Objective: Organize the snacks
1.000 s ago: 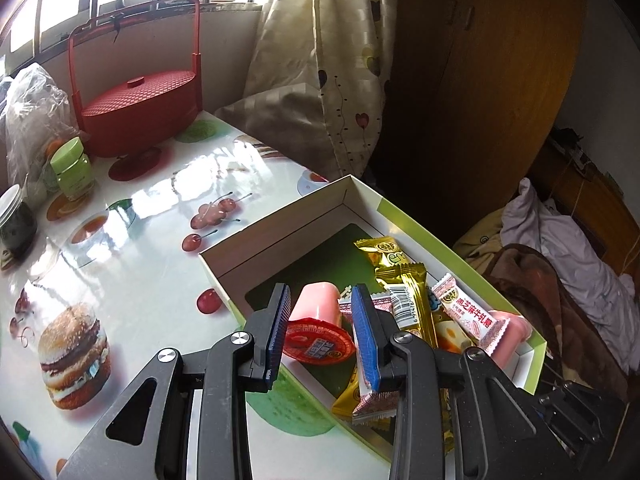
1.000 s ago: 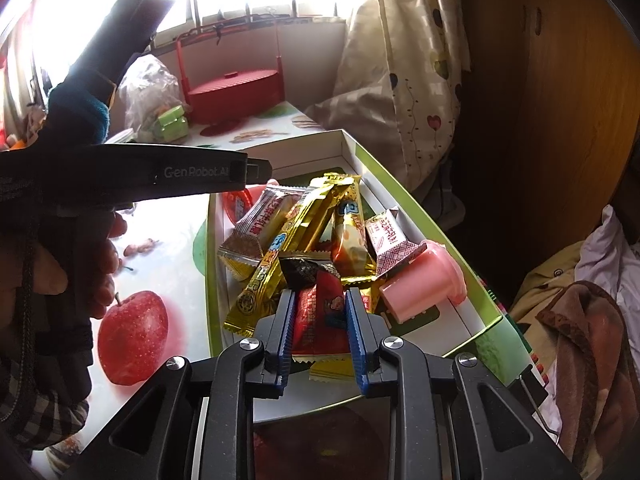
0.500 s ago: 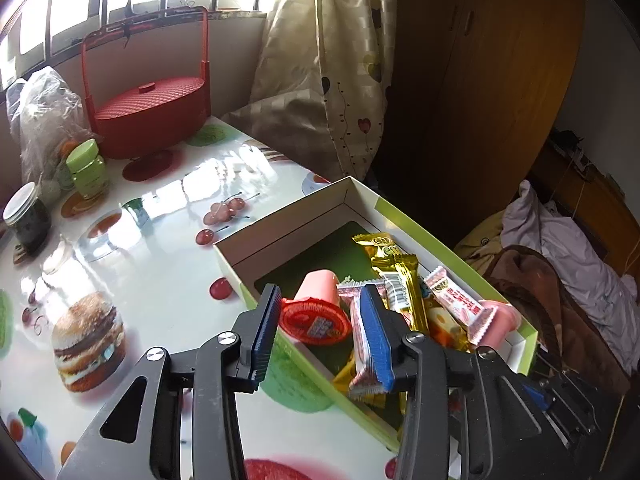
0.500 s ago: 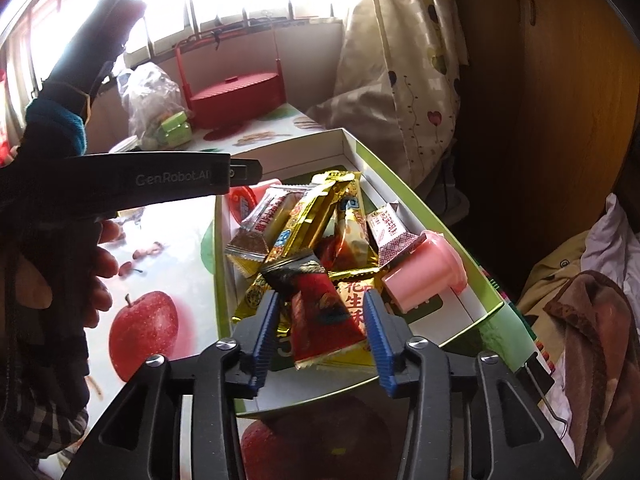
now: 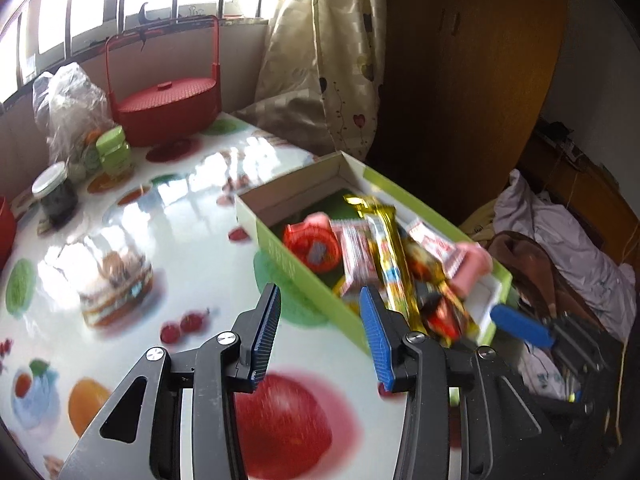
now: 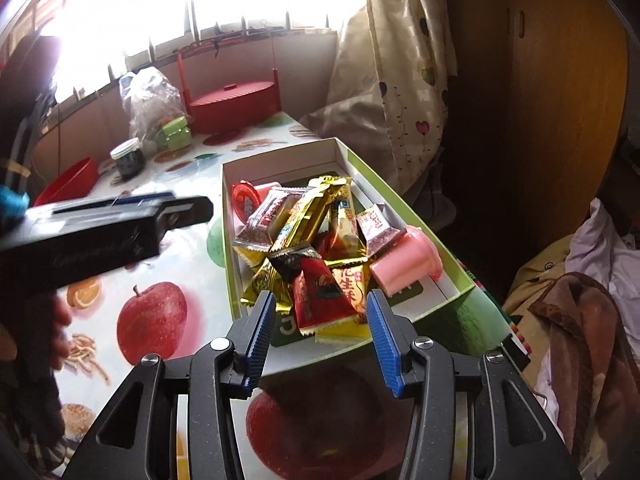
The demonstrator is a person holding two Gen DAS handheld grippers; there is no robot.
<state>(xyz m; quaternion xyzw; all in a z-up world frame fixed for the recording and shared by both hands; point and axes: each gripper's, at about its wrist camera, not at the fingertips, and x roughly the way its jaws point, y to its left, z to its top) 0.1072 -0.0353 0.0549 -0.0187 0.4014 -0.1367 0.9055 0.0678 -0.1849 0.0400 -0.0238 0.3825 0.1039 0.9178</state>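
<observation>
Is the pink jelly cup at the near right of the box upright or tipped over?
Tipped. The pink jelly cup lies on its side in the green box, leaning against the wrapped snacks.

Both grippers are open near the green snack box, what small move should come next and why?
Probably lift the right gripper clear. Its jaws have just been opening and stand apart, pressing nothing, with the red triangular snack packet lying loose on the pile in the green cardboard box; the left gripper is empty over the table.
</observation>
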